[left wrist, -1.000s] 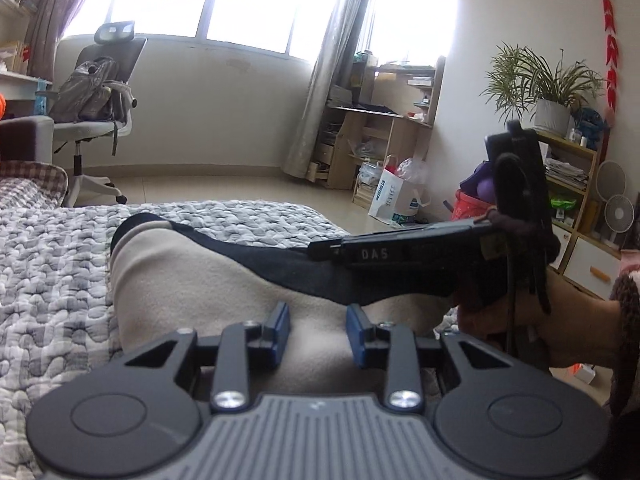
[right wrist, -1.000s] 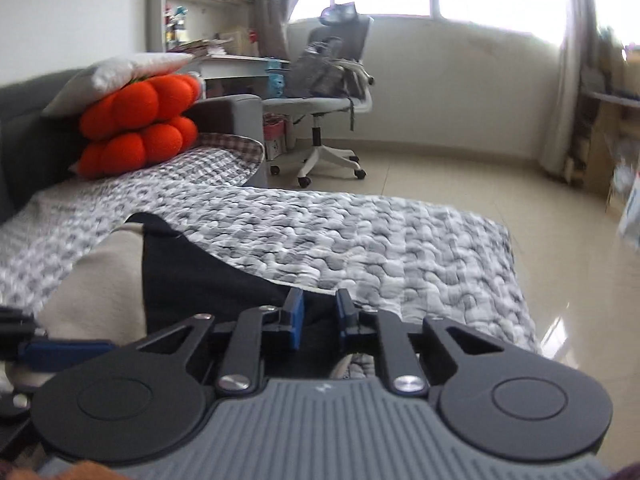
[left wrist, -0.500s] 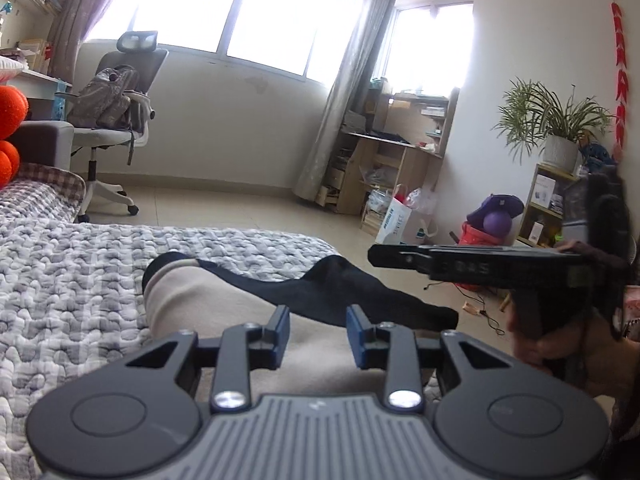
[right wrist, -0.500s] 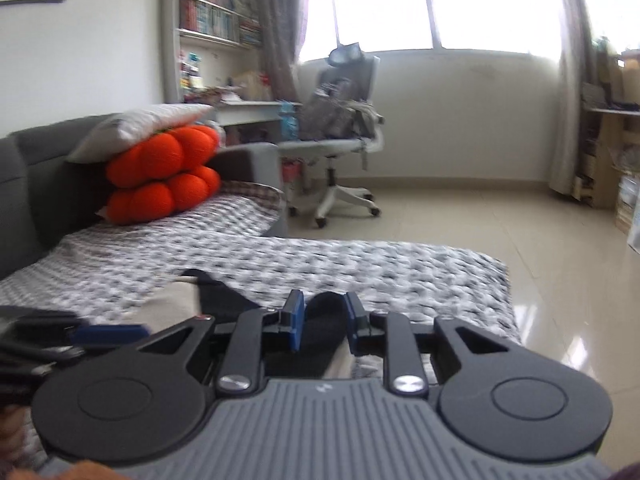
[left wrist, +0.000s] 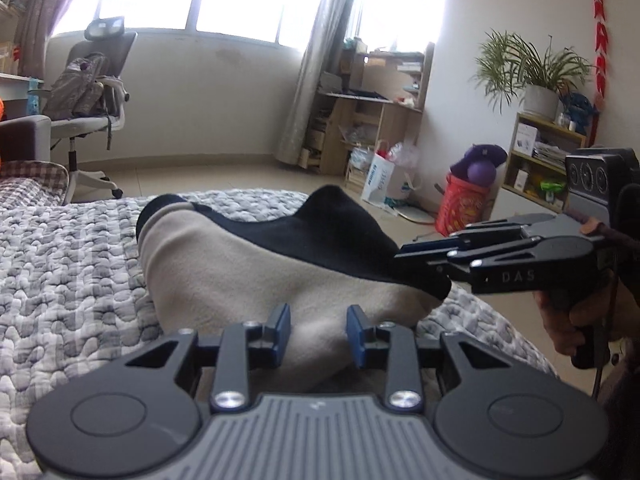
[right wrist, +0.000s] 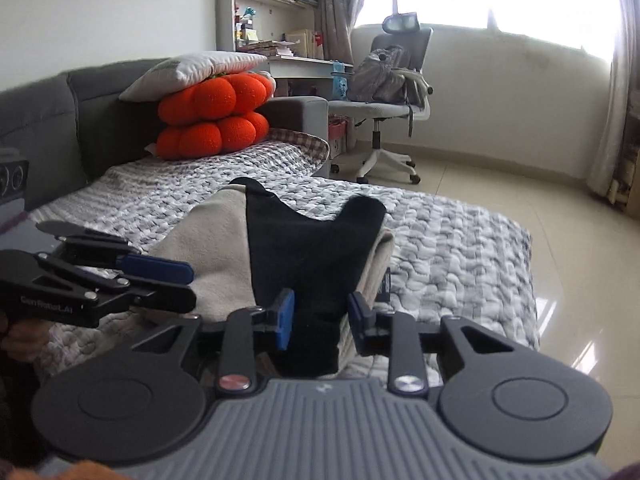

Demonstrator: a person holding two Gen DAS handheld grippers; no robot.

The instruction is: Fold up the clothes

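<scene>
A folded beige garment with black sleeve and collar parts (left wrist: pixel 256 268) lies on the grey quilted bed; it also shows in the right wrist view (right wrist: pixel 316 252). My left gripper (left wrist: pixel 319 332) is open, its blue pads either side of the beige near edge. It shows from the side in the right wrist view (right wrist: pixel 176 284). My right gripper (right wrist: pixel 320 320) is open around the black near end of the garment. It shows at the right in the left wrist view (left wrist: pixel 416 252), by the black tip.
The grey quilted bedcover (left wrist: pixel 72 264) ends at an edge to the right (right wrist: pixel 516 280), with tiled floor beyond. Orange cushions and a pillow (right wrist: pixel 212 116) sit by the sofa back. An office chair (right wrist: pixel 384 100) and a red basket (left wrist: pixel 460 204) stand on the floor.
The right gripper's fingers have spread wider around the black end. The garment sits lower on the bed, and both grippers have drawn back a little.
</scene>
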